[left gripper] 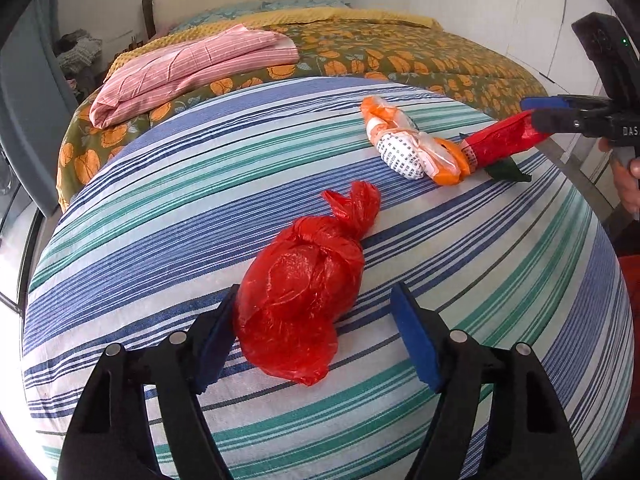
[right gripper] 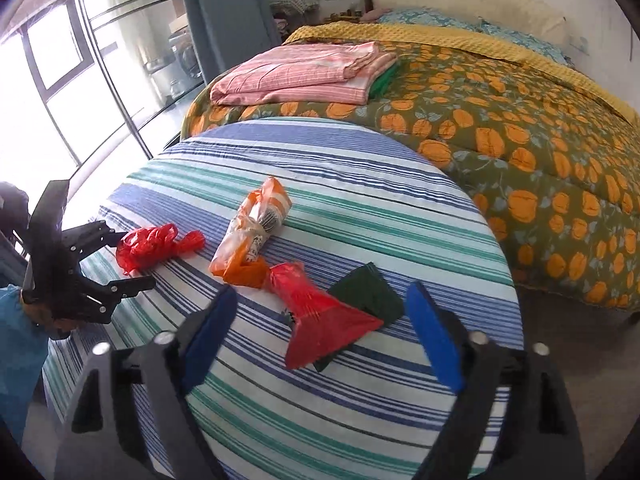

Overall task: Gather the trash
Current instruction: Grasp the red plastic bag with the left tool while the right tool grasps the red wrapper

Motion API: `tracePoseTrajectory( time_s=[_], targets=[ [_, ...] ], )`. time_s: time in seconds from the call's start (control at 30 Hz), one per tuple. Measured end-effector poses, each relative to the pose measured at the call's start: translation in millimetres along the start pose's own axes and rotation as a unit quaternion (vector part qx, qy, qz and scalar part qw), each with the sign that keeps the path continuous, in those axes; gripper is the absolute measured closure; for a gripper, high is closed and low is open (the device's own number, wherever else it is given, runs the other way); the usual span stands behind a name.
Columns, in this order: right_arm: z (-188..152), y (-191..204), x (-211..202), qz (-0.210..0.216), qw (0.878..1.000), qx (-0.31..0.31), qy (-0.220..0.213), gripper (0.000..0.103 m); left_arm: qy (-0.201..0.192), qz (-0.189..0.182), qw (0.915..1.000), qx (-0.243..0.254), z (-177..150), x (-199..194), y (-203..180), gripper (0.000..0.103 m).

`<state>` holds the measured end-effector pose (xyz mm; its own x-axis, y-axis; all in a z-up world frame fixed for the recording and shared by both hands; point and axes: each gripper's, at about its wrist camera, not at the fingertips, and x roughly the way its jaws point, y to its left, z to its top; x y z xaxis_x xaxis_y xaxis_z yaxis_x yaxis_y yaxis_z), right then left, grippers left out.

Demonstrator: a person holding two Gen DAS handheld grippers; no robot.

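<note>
both wrist views look close over the striped cloth (left gripper: 160,220) toward the bed (right gripper: 520,140).

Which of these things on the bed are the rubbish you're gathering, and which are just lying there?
Rubbish to gather:
knotted red plastic bag
twisted orange-and-white plastic bag
flat red plastic packet
dark green flat wrapper

Just lying about:
folded pink striped cloth
blue-and-green striped sheet
orange-flowered green quilt

Open striped counter (left gripper: 160,200) from 9 to 12 o'clock; red bag (left gripper: 300,300) fills the left tongs' (left gripper: 316,336) gap.
</note>
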<state>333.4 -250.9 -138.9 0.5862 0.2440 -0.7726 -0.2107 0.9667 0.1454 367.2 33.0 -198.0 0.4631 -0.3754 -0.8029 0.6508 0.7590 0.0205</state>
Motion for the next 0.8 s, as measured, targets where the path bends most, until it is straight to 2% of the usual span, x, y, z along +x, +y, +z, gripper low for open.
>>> tracePoseTrajectory(
  time_s=[0.03, 0.07, 0.1, 0.17, 0.27, 0.33, 0.47, 0.63, 0.8],
  targets=[
    [0.3, 3.6, 2.9, -0.002, 1.0, -0.01, 0.008, 0.059, 0.0, 0.002, 1.0, -0.003, 0.4, 0.5, -1.5, 0.029],
    [-0.8, 7.2, 4.5, -0.005, 1.0, -0.017, 0.014, 0.062, 0.0, 0.003, 1.0, -0.006, 0.4, 0.3, -1.9, 0.029],
    [-4.1, 10.1, 3.4, -0.009, 1.0, -0.019, 0.013, 0.062, -0.002, 0.005, 0.9999, -0.012, 0.5, -0.2, -2.0, 0.029],
    [-11.7, 16.9, -3.1, -0.007, 1.0, -0.015, 0.008, 0.062, -0.005, 0.005, 0.9997, -0.023, 1.0, -1.7, -1.3, 0.047],
    [-29.1, 27.9, -14.9, -0.001, 1.0, -0.007, 0.002, 0.062, -0.01, 0.017, 0.999, -0.039, 2.0, -4.9, -2.8, 0.062],
    [-43.8, 37.0, -22.8, 0.005, 1.0, -0.001, -0.004, 0.062, -0.014, 0.026, 0.9982, -0.052, 0.5, -9.0, -5.7, 0.065],
    [-80.1, 57.8, -36.4, 0.007, 1.0, -0.001, -0.016, 0.062, -0.005, 0.025, 0.9957, -0.089, -13.4, -20.0, -13.2, 0.066],
    [-124.3, 81.8, -46.6, 0.004, 1.0, 0.001, -0.026, 0.062, 0.005, 0.049, 0.991, -0.125, -52.5, -51.9, -38.9, 0.066],
    [-151.8, 100.7, -45.5, 0.023, 1.0, 0.001, -0.004, 0.06, 0.009, 0.063, 0.9852, -0.159, -92.5, -79.6, -66.0, 0.063]
  ],
)
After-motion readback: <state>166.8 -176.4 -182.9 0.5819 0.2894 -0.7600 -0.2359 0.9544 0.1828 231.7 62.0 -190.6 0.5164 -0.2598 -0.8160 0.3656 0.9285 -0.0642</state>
